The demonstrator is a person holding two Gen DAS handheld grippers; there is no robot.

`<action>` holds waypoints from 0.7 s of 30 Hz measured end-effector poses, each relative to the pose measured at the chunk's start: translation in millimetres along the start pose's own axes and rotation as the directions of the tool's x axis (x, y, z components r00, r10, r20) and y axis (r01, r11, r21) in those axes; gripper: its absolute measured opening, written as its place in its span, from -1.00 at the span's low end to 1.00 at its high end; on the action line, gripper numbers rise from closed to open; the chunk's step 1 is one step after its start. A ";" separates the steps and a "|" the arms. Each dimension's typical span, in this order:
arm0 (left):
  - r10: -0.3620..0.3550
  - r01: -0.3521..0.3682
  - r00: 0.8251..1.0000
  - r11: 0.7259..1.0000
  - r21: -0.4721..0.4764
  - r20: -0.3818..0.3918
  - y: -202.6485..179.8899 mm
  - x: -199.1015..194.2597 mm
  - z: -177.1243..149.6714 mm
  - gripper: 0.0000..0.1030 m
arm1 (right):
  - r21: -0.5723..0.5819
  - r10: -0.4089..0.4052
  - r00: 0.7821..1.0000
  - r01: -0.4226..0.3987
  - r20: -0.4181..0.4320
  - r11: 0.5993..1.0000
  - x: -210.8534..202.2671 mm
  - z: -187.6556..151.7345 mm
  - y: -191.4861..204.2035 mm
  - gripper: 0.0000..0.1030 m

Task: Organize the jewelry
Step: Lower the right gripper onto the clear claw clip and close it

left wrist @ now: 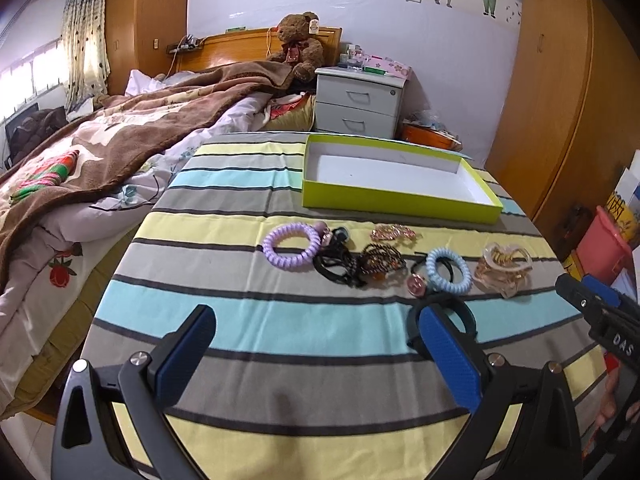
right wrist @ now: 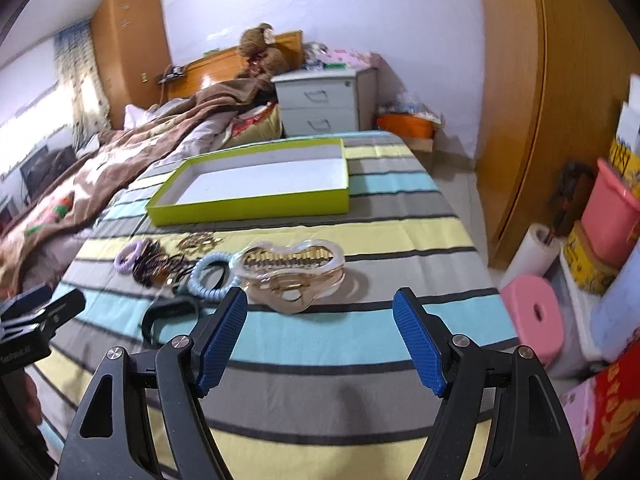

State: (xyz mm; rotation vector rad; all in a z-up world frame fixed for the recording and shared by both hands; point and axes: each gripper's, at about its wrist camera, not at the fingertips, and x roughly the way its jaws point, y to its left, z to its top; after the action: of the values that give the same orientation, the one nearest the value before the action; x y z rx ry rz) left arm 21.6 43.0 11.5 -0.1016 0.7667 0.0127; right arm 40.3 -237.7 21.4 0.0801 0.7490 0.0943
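Nearest, two handheld grippers hover low over a striped cloth (left wrist: 280, 316) on a table. The left gripper (left wrist: 316, 344) has its blue pads spread wide and holds nothing; a black band (left wrist: 460, 312) lies just beyond its right pad. The right gripper (right wrist: 320, 320) is also spread wide and empty, aimed at a clear heart-shaped clip (right wrist: 292, 272) lying just ahead of its fingertips.

Further out, the jewelry lies in a loose row: a blue coil tie (left wrist: 447, 270), a dark tangle of bands (left wrist: 352, 266), a purple coil tie (left wrist: 290, 245) and a gold piece (left wrist: 394, 233).

Beyond the row sits an open green box (left wrist: 400, 200), white inside and empty. A bed (left wrist: 100, 152) lies to the left.

The clip looks like the likely first pick. It seems bulky and slippery, so closing across its narrow waist and lifting clear of the coil tie beside it should hold best.
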 end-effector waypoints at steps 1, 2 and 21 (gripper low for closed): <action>0.002 -0.002 1.000 1.000 -0.008 -0.001 3.2 1.7 2.4 1.00 | 0.015 0.009 1.000 -0.009 -0.008 1.000 3.6 2.2 -1.7 0.46; 0.008 -0.008 1.000 1.000 -0.012 0.000 6.0 3.3 4.6 1.00 | 0.037 0.017 1.000 -0.017 -0.020 0.999 8.0 5.4 -4.4 0.46; 0.012 -0.018 0.997 0.997 -0.078 -0.080 29.7 40.1 22.2 1.00 | 0.206 0.094 0.981 -0.058 -0.167 0.977 72.0 24.7 -5.8 0.40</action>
State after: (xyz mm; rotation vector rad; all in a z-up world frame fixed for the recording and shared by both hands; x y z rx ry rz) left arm 64.4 73.7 -3.0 -0.1718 0.8468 0.0536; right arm 110.0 -236.2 -9.9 0.2963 0.9316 0.0994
